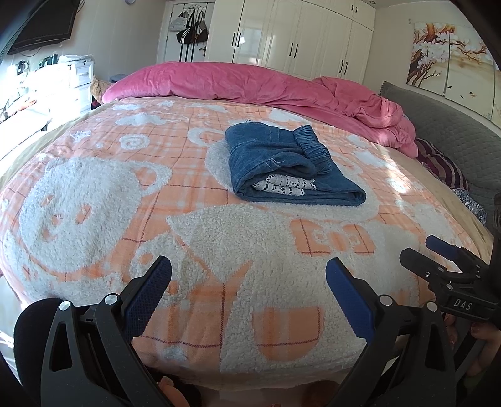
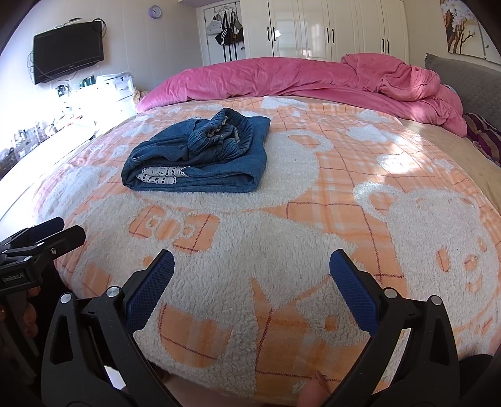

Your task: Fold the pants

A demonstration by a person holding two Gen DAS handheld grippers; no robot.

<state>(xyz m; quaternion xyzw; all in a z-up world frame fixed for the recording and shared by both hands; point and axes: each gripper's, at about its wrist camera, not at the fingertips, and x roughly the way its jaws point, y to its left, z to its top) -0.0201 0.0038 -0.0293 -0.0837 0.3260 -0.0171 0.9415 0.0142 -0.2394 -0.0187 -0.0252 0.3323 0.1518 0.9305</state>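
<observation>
Left wrist view looks out over the bed, and the left gripper [image 1: 249, 269] hangs above the near edge of the fleecy orange-and-white blanket [image 1: 94, 194] with its jaws wide apart and nothing between them. The pants [image 1: 281, 162], blue denim, lie folded into a compact bundle on the blanket well ahead of those jaws and a little to their right, with the gathered waistband on top and a strip of white lace trim [image 1: 285, 186] peeking from the near fold. Off to the right of the left jaws the right gripper [image 1: 429, 250] pokes into the picture, a hand [image 1: 483, 336] wrapped round its handle. From the right wrist view the right gripper [image 2: 252, 261] also sits over the near edge of the blanket [image 2: 407, 175], jaws spread and empty, and the pants [image 2: 200, 156] rest well ahead and to the left of them, touching neither tool. The left gripper [image 2: 62, 228] shows at the left edge there. Beyond the pants a rumpled pink duvet [image 2: 281, 78] is heaped across the far side of the bed, with white wardrobes [image 2: 338, 28] behind it.
</observation>
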